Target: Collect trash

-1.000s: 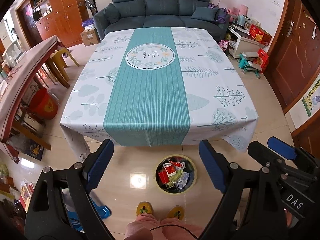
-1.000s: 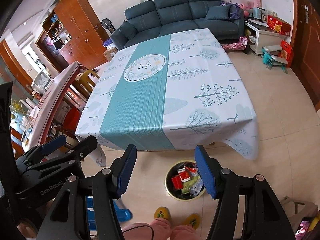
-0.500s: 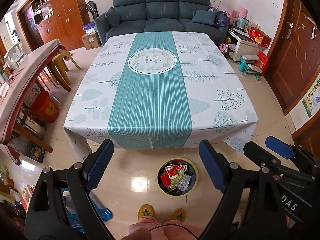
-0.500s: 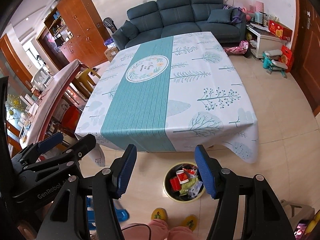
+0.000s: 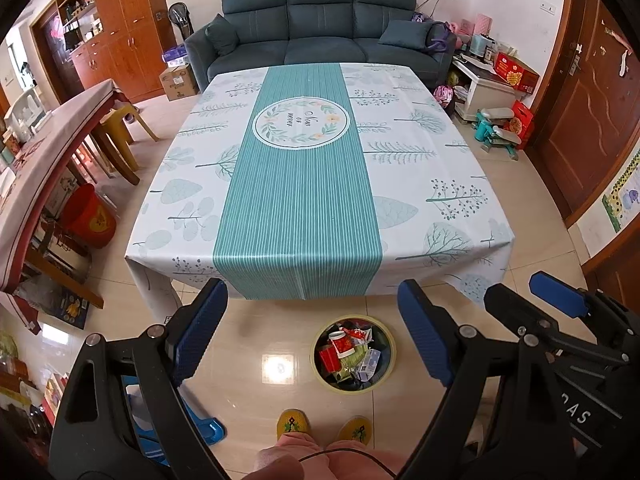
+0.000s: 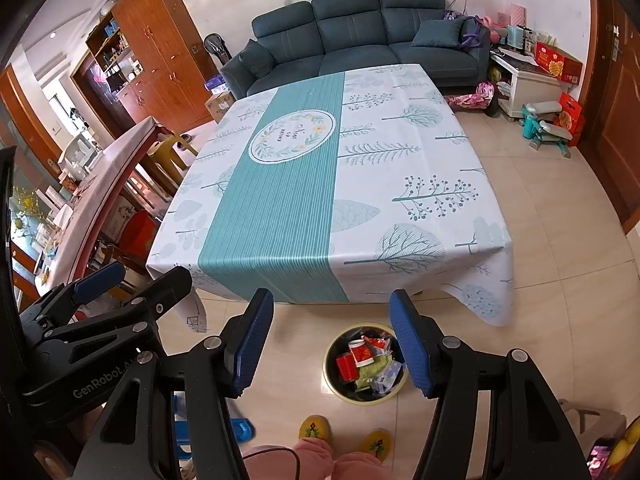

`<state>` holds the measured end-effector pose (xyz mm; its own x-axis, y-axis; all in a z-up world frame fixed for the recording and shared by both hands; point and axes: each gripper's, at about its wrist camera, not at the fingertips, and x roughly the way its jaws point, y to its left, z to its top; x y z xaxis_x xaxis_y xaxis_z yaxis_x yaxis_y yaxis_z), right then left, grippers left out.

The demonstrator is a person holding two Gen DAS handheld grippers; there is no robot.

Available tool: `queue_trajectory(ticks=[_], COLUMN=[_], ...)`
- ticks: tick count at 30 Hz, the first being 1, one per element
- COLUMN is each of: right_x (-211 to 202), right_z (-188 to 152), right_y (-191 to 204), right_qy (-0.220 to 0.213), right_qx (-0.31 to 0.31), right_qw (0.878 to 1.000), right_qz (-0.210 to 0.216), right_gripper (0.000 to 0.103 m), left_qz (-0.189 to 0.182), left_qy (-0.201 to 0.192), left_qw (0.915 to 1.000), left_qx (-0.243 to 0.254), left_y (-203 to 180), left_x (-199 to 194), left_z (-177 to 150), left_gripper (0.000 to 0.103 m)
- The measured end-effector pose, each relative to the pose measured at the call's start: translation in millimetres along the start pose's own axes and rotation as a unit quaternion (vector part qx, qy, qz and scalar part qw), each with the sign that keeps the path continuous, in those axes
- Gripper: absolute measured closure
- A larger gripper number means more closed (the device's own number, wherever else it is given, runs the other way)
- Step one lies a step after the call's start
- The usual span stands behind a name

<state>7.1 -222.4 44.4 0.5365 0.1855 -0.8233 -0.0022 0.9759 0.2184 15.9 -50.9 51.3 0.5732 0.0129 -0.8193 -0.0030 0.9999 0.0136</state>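
A round yellow-rimmed trash bin (image 5: 390, 338) stands on the tiled floor in front of the table, filled with red wrappers, a red cup and other packets (image 5: 346, 350). It also shows in the right wrist view (image 6: 334, 376). My left gripper (image 5: 312, 332) is open and empty, held high above the floor near the bin. My right gripper (image 6: 332, 340) is open and empty, also above the bin. The table (image 5: 304, 184) has a white and teal cloth with no trash visible on it.
A dark blue sofa (image 5: 320, 28) stands behind the table. A long side table (image 5: 44, 152) with stools and a red bucket (image 5: 90, 216) is at the left. Boxes and toys (image 5: 500, 128) lie at the right by a wooden door. The person's yellow slippers (image 5: 292, 426) are just behind the bin.
Both grippers have drawn back and risen a little, so the table and bin sit slightly farther away in both views. Both stay open and empty.
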Motion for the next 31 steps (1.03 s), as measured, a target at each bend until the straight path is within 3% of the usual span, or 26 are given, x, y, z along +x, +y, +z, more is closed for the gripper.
queue_trajectory(ticks=[31], right_x=[1.4], right_z=[-5.0], right_y=[-15.7], right_qy=[0.002], right_qx=[-0.002], right_qw=[1.0], right_qz=[-0.002], right_gripper=[0.041], left_qz=[-0.001], left_qy=[0.001], left_qw=[1.0], left_qx=[0.001], left_y=[-0.8], left_x=[0.3], left_z=[-2.8], left_gripper=[0.018])
